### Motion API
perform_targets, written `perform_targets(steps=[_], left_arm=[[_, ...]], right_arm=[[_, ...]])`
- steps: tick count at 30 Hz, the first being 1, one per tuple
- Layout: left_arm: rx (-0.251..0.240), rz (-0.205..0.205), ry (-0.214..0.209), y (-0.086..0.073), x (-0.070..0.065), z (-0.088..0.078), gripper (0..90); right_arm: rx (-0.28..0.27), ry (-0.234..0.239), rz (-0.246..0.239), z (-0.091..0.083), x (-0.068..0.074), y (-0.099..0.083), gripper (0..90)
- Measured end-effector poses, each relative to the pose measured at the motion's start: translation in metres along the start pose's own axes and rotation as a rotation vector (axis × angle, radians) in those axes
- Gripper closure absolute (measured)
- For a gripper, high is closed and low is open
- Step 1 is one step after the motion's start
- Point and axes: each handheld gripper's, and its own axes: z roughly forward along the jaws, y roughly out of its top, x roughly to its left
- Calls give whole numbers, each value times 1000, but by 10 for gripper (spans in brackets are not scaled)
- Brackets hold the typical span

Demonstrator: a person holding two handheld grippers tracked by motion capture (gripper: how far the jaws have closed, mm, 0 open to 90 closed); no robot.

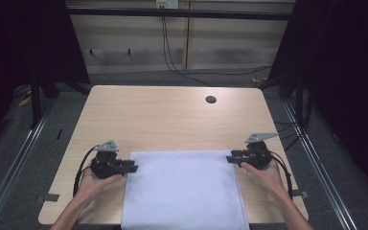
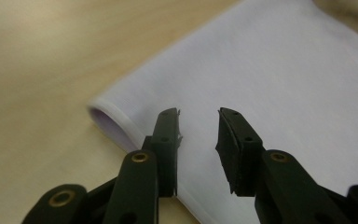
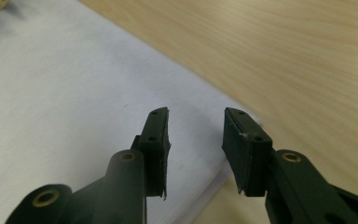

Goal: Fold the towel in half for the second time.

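Grippers [image 1: 135, 167] [image 1: 228, 158] agape at cloth [image 1: 184, 191] corners

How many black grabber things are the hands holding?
2. The left gripper is at the white cloth's far left corner, the right gripper at its far right corner. Both have open jaws.

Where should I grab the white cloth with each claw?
Likely the two far corners. The white cloth lies flat, its far edge a rounded fold that lifts slightly. The open left claw hovers at the far-left corner, the open right claw at the far-right; come in from the outer sides, low.
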Motion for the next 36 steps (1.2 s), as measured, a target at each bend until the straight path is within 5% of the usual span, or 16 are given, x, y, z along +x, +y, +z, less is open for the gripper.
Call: perform_targets(steps=[5,8,11,18,23,28,34,36], left_arm=[[-20,-8,63,14,20,12,669],[-15,-23,54,16,28,17,639],[-1,-31,39,13,35,21,609],[32,-41,28,5,39,26,546],[60,15,94,5,31,27,509],[52,-5,138,3,38,26,459],[54,39,96,7,36,33,494],[74,64,55,10,34,37,574]], right_arm=[[3,-18,25,18,-19,8,539],[0,-34,30,27,-28,11,518],[17,1,28,32,-32,8,534],[55,7,27,39,-32,3,632],[74,28,28,36,-29,1,701],[89,36,32,32,-27,-2,787],[97,37,30,33,-25,-2,847],[101,38,41,33,-25,-1,851]])
